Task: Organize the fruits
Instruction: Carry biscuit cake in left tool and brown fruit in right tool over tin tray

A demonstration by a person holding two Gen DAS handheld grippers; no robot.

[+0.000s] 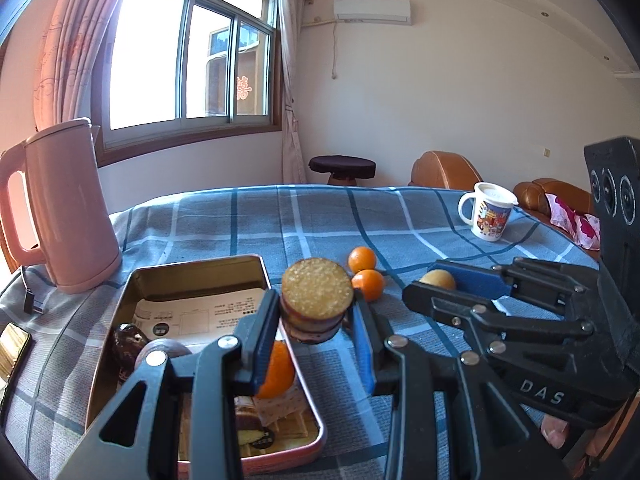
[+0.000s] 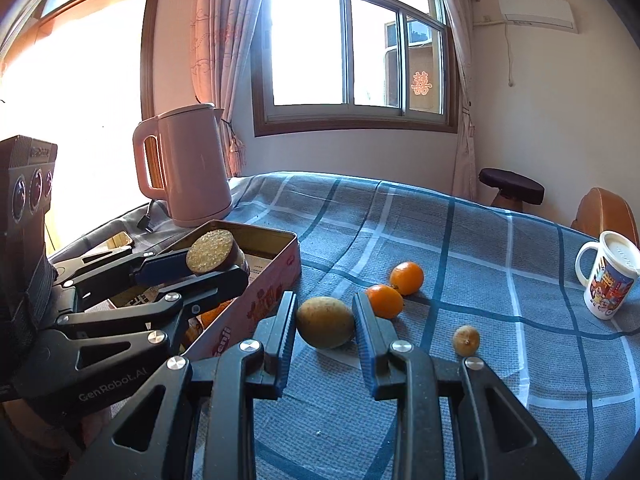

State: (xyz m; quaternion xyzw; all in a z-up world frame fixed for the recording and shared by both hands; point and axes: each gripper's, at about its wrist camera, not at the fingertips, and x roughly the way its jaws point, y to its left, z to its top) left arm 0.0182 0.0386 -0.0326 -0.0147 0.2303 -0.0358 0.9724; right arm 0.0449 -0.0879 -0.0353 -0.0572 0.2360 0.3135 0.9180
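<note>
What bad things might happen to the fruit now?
1. The left gripper pinches only the lower end of the cut cane piece, held above the tin's edge; it might slip and land outside.
2. The right gripper squeezes a round yellow fruit; it could pop out and roll across the cloth.
3. The two oranges sit loose nearby and could get bumped.

1. Bright daylight comes through a wood-framed sliding window [image 2: 356, 52] with pink curtains [image 1: 64, 40].
2. The walls are white, and an air conditioner [image 1: 372, 11] hangs high on one.
3. A round dark stool [image 1: 342, 168] and a brown leather sofa [image 1: 444, 170] stand behind the table with the blue checked tablecloth [image 1: 360, 216].
</note>
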